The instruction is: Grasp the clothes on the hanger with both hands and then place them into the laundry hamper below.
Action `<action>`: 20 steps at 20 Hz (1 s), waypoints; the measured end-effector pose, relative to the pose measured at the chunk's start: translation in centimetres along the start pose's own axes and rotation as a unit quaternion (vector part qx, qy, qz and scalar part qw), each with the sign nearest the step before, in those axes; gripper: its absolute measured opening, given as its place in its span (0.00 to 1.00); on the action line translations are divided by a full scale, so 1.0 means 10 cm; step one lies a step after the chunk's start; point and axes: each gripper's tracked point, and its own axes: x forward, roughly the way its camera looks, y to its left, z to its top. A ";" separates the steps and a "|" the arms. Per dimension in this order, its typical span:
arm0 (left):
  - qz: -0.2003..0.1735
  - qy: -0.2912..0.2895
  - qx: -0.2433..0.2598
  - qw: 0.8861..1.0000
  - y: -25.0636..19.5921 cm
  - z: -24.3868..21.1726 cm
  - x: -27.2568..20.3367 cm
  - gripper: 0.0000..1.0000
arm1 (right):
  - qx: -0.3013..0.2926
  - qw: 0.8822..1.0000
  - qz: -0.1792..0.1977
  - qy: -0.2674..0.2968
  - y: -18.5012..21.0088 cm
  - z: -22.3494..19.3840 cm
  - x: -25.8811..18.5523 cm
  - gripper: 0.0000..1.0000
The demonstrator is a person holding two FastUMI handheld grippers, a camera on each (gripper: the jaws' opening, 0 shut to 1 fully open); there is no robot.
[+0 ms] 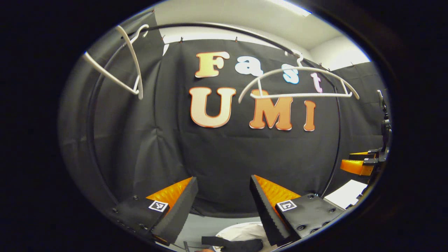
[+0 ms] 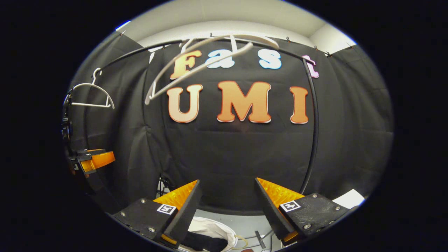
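White plastic hangers are hanging bare on the black curved rail: in the left gripper view one hanger is sitting level at the upper right and another hanger is tilting steeply at the upper left. In the right gripper view the near hanger is slanting across the top, and the far one is hanging small at the left.

Dark clothes are lying in the white laundry hamper below, seen at the bottom edge of the left gripper view between the fingers. In the right gripper view the same dark garment is resting bunched and limp inside the hamper's pale rim, low and just left of centre.

Left claw is standing wide apart, gripping nothing, pointing at the black cloth wall. Right claw is likewise spread apart and holding nothing. Each claw is also showing at the edge of the other's view: the right one at the far right of the left gripper view, the left one at the far left of the right gripper view.

A white sheet is lying low at the right.
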 end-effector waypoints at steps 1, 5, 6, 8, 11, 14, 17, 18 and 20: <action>0.004 -0.011 0.004 1.000 0.02 0.11 -0.05 0.96 | -0.005 1.000 0.003 -0.011 0.01 0.16 -0.03 0.92; 0.034 -0.054 0.003 0.998 0.16 0.54 -0.06 0.99 | 0.002 0.999 0.027 -0.041 0.21 0.68 -0.20 1.00; 0.044 -0.059 -0.003 0.997 0.22 0.63 -0.07 0.93 | 0.002 0.998 0.029 -0.049 0.24 0.79 -0.24 0.92; 0.054 -0.069 -0.017 0.996 0.25 0.76 -0.12 0.94 | -0.012 0.998 0.027 -0.064 0.23 0.97 -0.32 0.92; 0.054 -0.085 -0.025 0.995 0.27 0.92 -0.20 0.93 | -0.020 0.997 0.029 -0.070 0.27 1.09 -0.45 1.00; 0.066 -0.077 -0.019 0.995 0.32 0.92 -0.27 0.93 | -0.020 0.997 0.029 -0.073 0.25 1.04 -0.51 0.92; 0.064 -0.081 -0.021 0.994 0.28 0.94 -0.30 0.93 | -0.010 0.997 0.029 -0.073 0.21 1.02 -0.50 0.99; 0.065 -0.083 -0.023 0.994 0.26 0.95 -0.31 0.93 | -0.008 0.997 0.030 -0.073 0.20 1.01 -0.52 0.92; 0.057 -0.084 -0.028 0.994 0.18 0.95 -0.34 1.00 | -0.006 0.997 0.031 -0.076 0.19 1.01 -0.54 0.92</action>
